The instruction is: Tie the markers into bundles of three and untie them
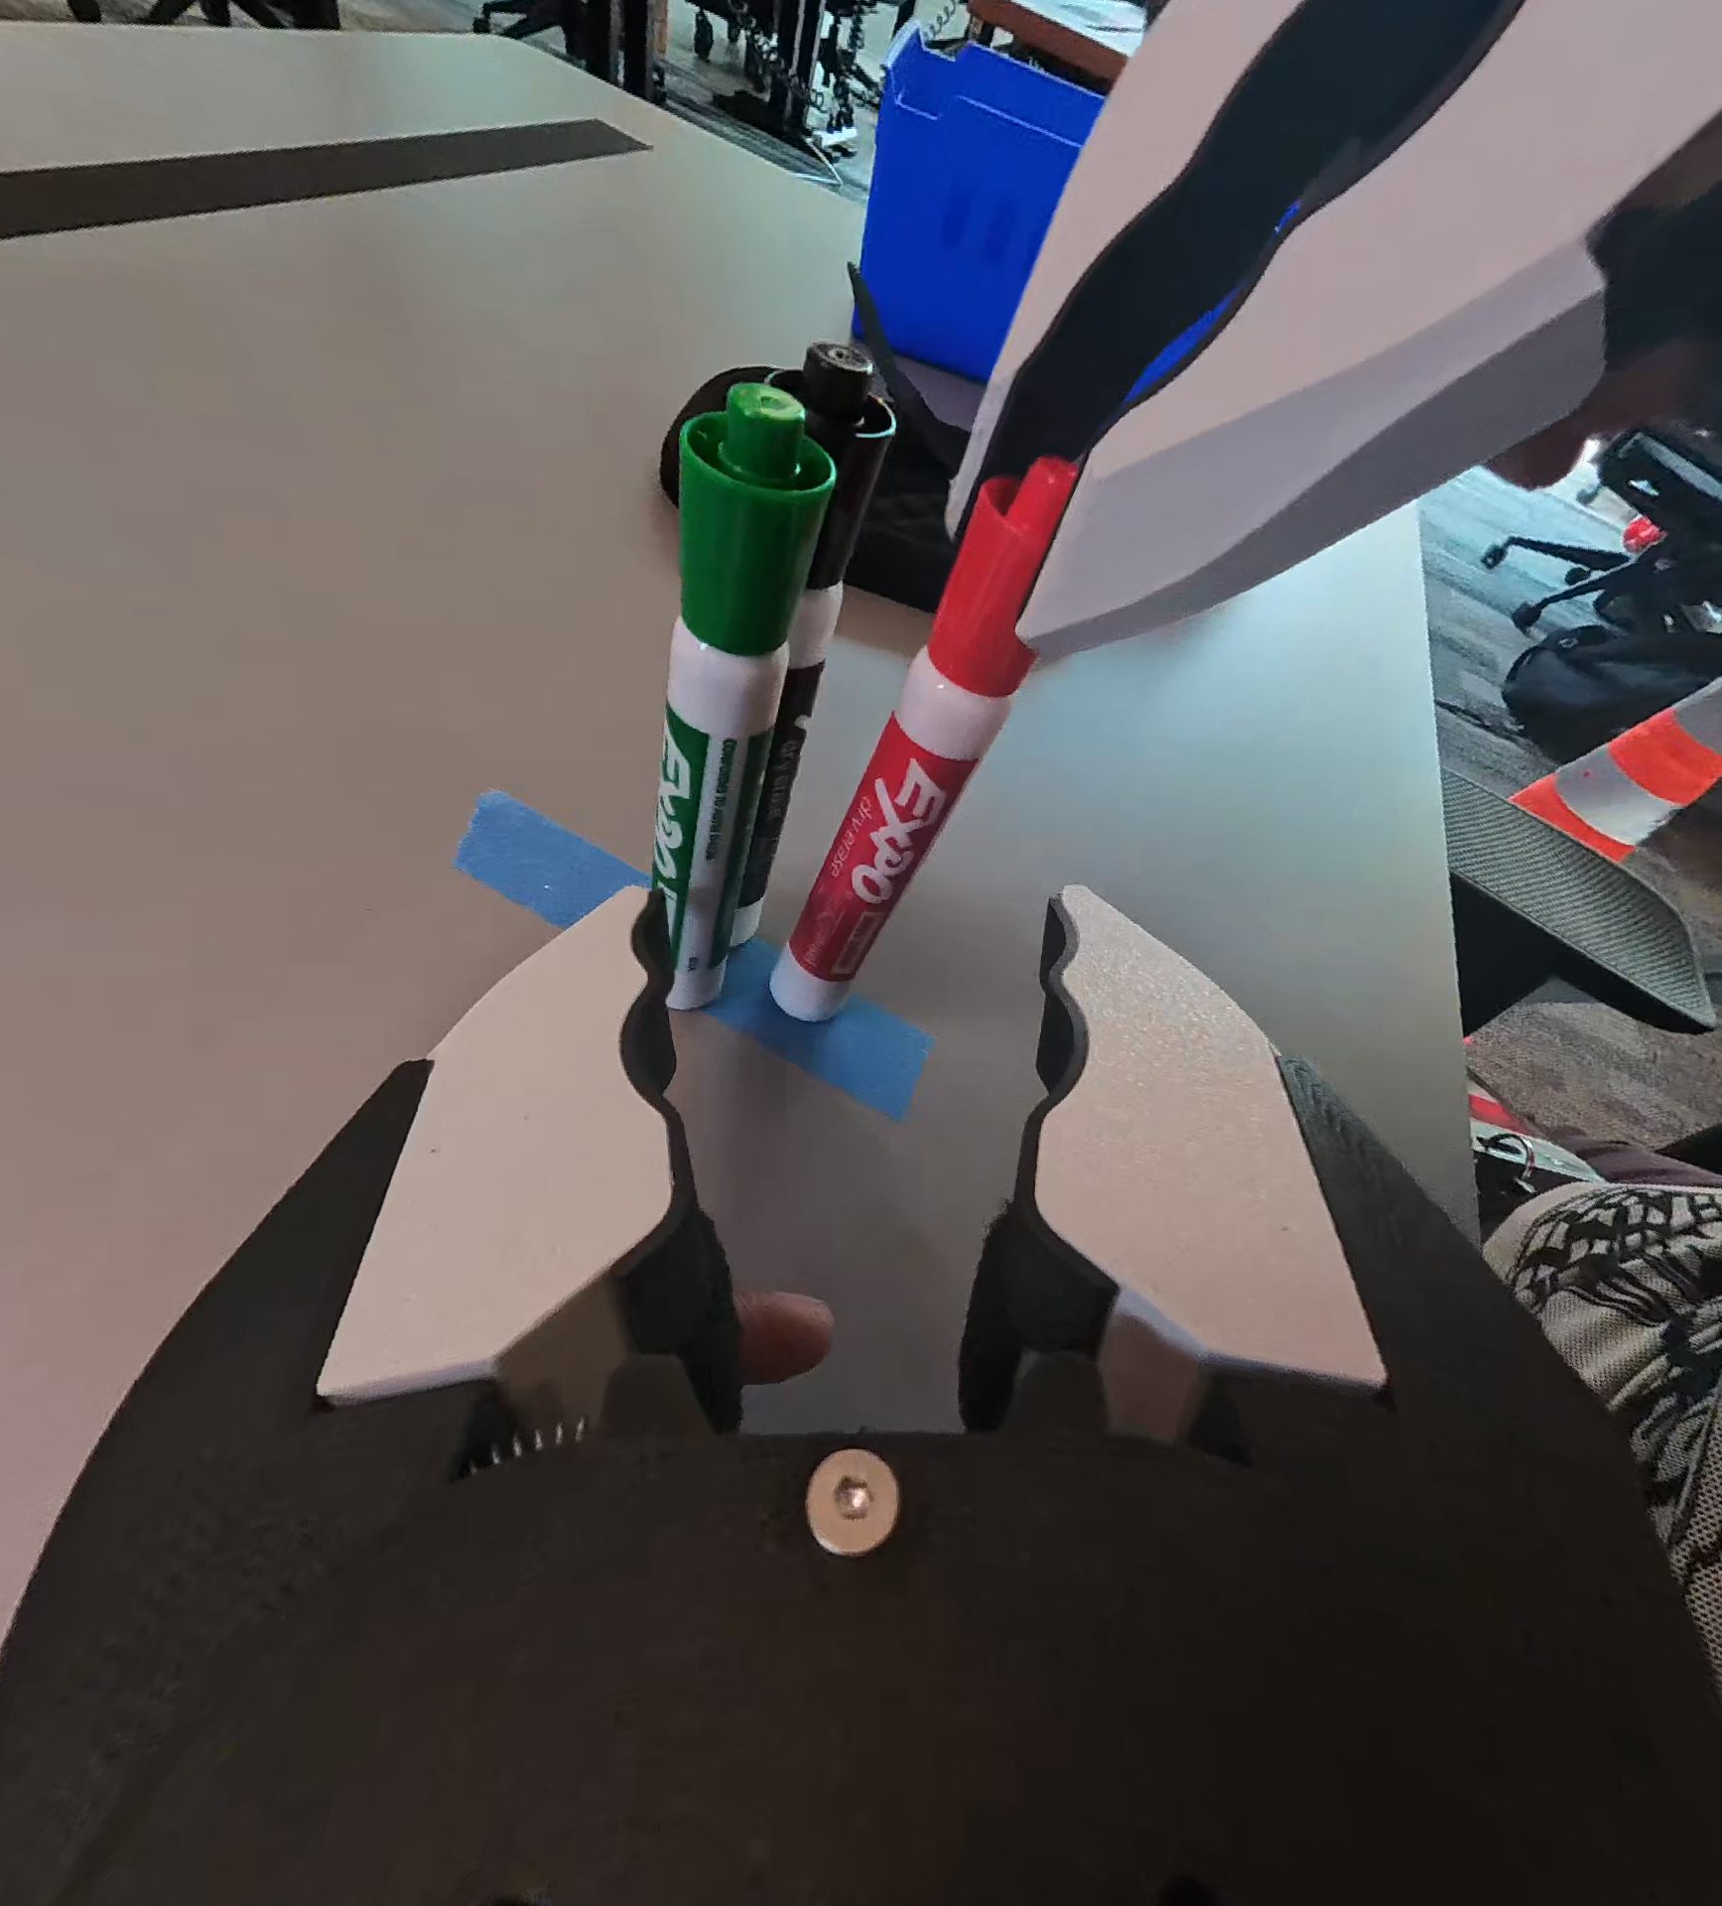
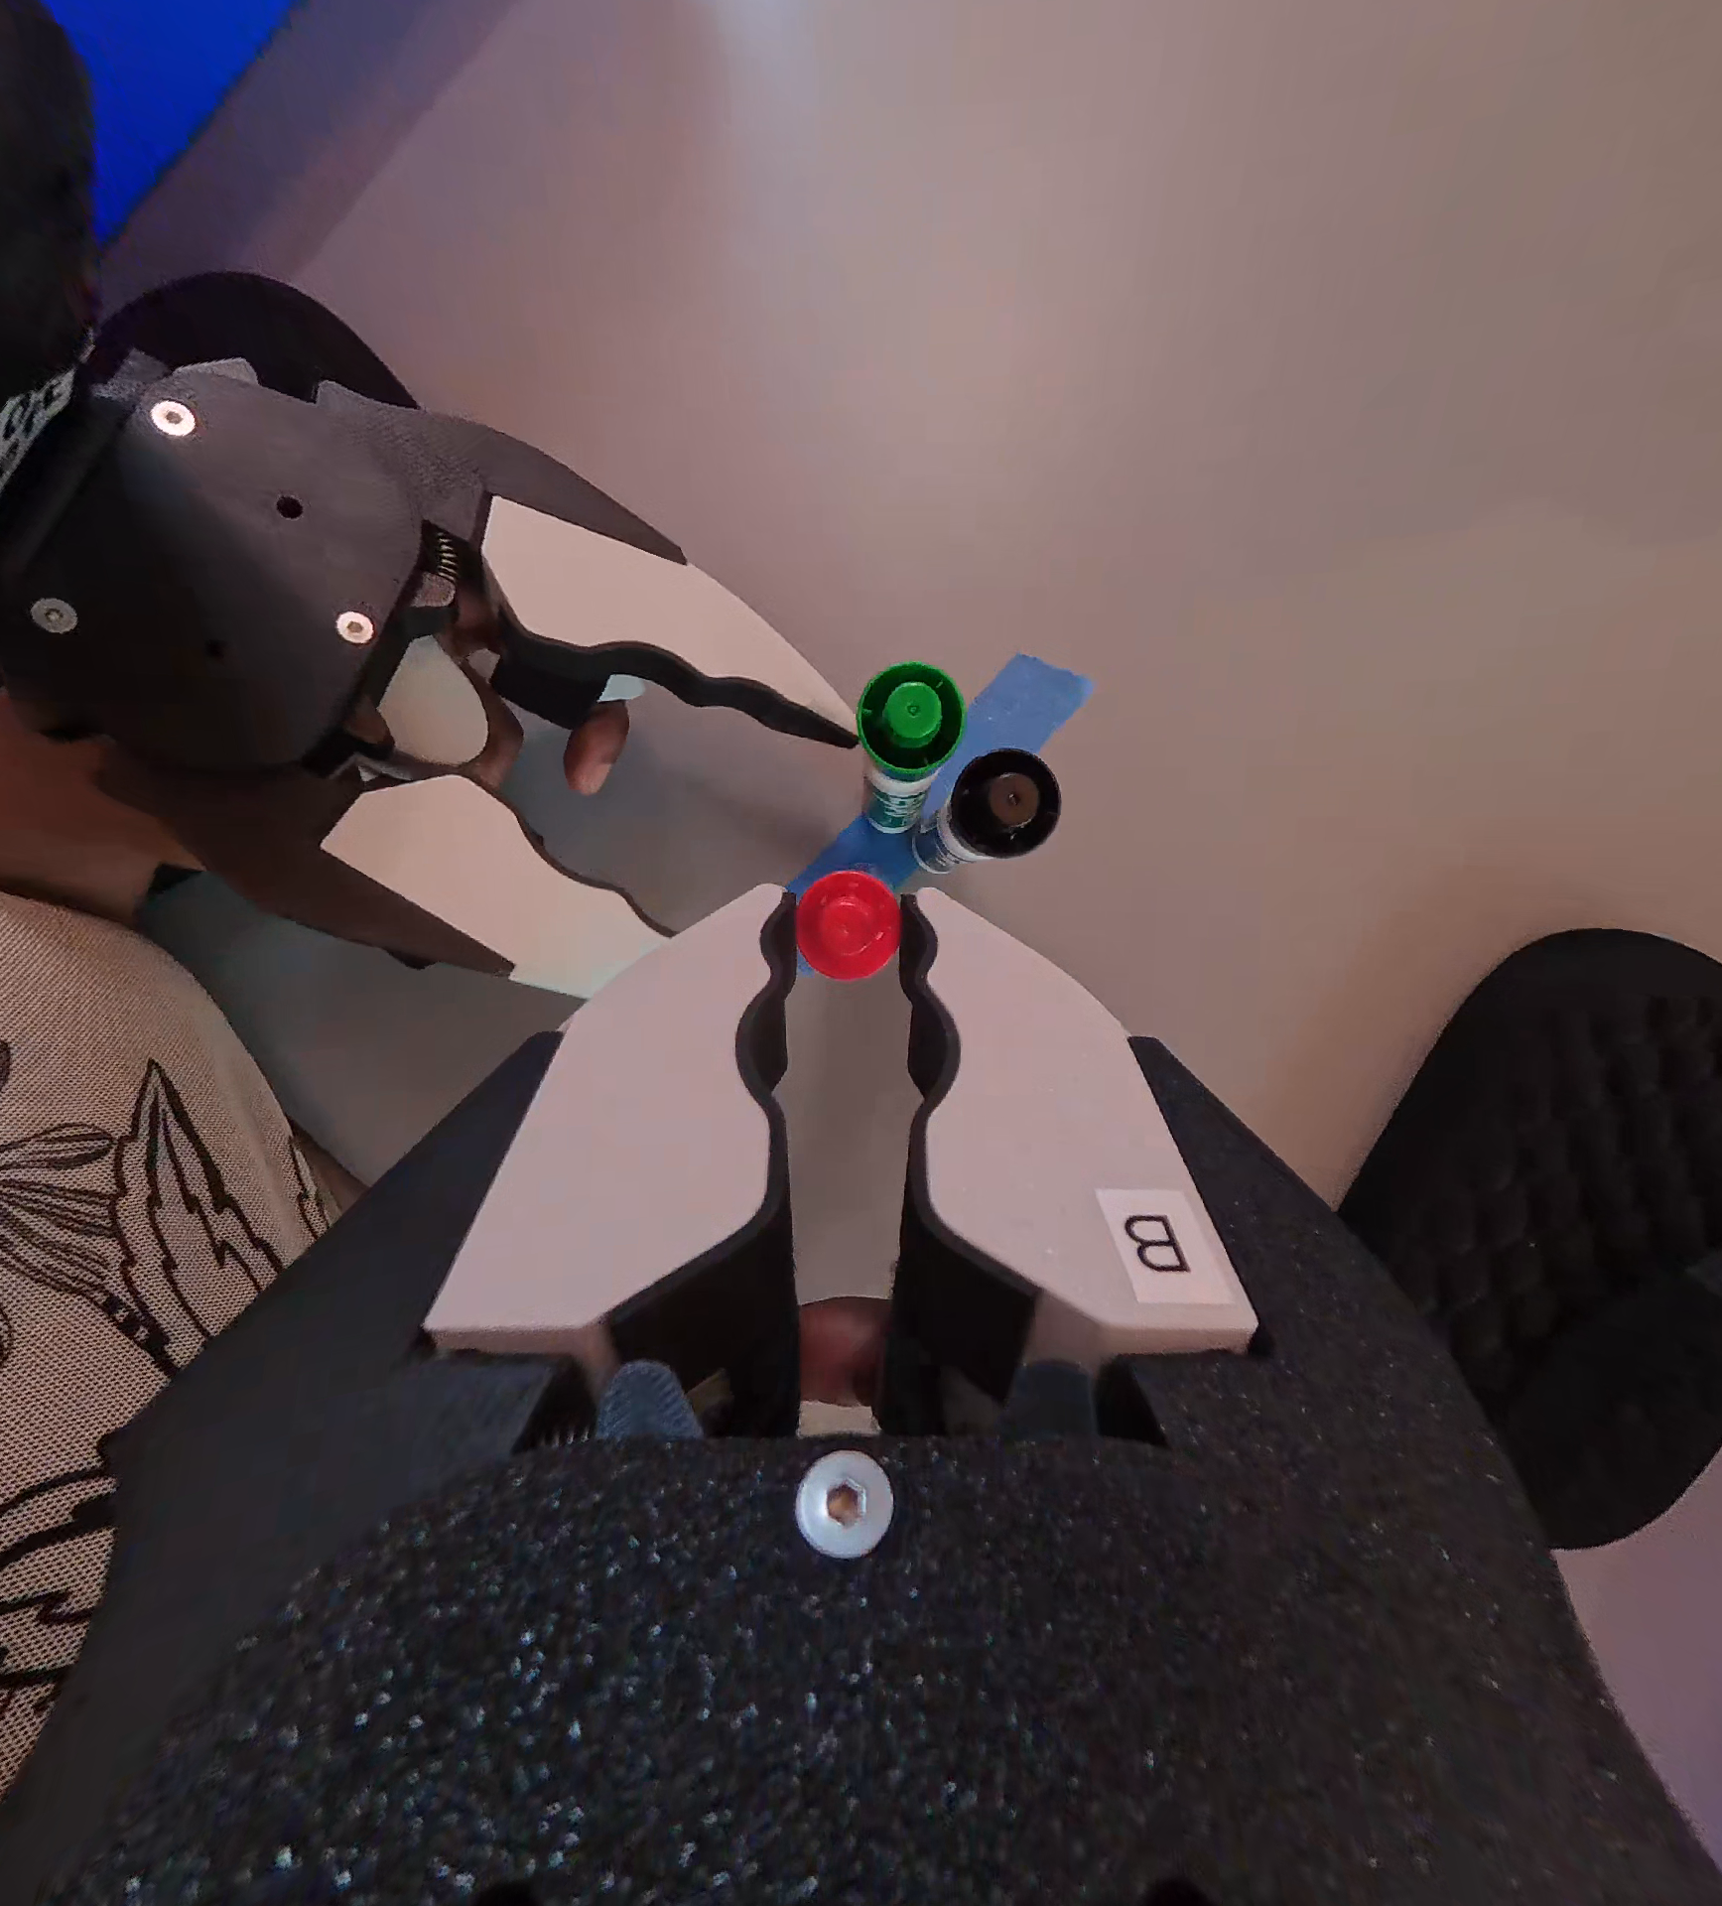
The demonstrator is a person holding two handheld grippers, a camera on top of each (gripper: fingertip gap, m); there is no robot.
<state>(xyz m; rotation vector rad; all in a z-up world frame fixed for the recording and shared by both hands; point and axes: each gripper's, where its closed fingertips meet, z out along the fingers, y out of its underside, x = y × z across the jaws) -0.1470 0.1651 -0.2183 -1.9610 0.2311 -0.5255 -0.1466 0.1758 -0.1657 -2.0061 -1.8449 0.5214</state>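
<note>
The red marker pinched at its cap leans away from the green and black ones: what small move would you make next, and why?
Probably tip the red marker upright against the green marker and black marker. The right gripper grips its cap, its base rests apart from theirs on the blue tape, and the left gripper waits open around the bases, ready to gather all three.

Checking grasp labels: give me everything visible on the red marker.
The red dry-erase marker has a white plastic barrel with a red printed label and a red cap on. It stands on its flat end on the strip of blue tape on the grey table, tilted away from the green and black markers. The right gripper has its jaws shut on the cap.
</note>
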